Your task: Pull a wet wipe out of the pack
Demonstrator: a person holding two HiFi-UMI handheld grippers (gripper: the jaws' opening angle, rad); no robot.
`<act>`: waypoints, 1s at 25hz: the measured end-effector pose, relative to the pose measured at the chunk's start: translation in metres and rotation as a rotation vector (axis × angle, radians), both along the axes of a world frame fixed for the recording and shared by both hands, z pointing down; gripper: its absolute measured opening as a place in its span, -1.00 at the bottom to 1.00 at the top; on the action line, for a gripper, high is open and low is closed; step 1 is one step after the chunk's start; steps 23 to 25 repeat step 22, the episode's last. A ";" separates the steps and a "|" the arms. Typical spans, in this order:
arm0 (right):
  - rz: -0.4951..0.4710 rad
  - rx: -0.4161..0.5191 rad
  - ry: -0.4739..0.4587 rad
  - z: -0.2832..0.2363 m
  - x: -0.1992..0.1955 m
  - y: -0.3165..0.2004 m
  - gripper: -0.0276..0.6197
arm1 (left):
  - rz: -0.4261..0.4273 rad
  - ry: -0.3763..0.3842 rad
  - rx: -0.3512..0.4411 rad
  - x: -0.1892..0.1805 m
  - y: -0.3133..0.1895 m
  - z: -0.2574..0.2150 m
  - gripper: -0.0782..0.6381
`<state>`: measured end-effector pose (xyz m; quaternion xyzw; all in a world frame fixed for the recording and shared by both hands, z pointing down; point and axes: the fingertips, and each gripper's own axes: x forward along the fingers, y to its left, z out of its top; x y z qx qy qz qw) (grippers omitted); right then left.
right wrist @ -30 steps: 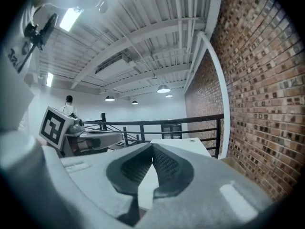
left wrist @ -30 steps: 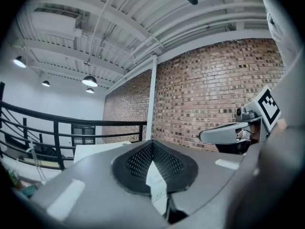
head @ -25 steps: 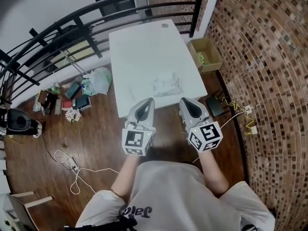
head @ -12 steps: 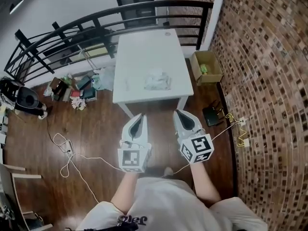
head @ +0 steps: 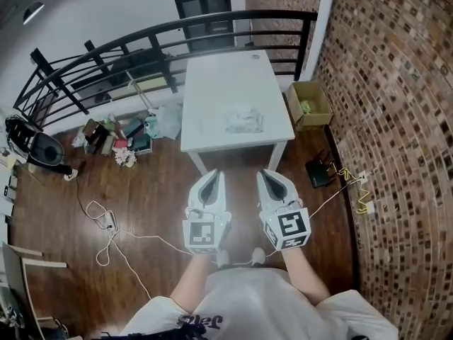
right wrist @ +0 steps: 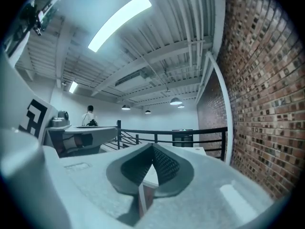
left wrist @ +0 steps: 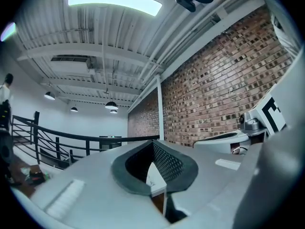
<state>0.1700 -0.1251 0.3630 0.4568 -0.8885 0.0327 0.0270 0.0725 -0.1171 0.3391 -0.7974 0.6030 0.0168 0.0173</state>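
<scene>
The wet wipe pack (head: 243,119), a pale crumpled packet, lies on the white table (head: 226,76) towards its near edge. Both grippers hang over the wooden floor, short of the table and apart from the pack. My left gripper (head: 212,175) is shut and holds nothing; my right gripper (head: 267,175) beside it is also shut and empty. In the left gripper view the jaws meet at the tip of the left gripper (left wrist: 153,144), with a strip of the table (left wrist: 156,179) seen beyond. The right gripper (right wrist: 152,147) shows the same in its own view.
A black railing (head: 141,41) runs behind the table. An open cardboard box (head: 310,103) and a black device (head: 317,173) sit by the brick wall (head: 396,119). Clutter (head: 117,137) and cables (head: 106,225) lie on the floor at left. A person (right wrist: 89,116) stands far off.
Both grippers have drawn back from the table's near edge, out over the floor. The table and pack now sit farther away in the head view.
</scene>
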 end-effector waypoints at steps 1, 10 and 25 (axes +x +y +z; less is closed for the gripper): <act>-0.002 0.006 -0.004 -0.004 -0.004 0.003 -0.94 | 0.004 0.005 0.001 -0.004 0.002 0.000 -0.74; 0.002 0.017 -0.003 -0.011 -0.025 0.030 -0.94 | 0.052 0.012 -0.042 -0.023 0.022 0.015 -0.74; 0.036 0.033 0.013 -0.013 -0.021 0.034 -0.94 | 0.084 0.034 -0.022 -0.022 0.028 0.012 -0.74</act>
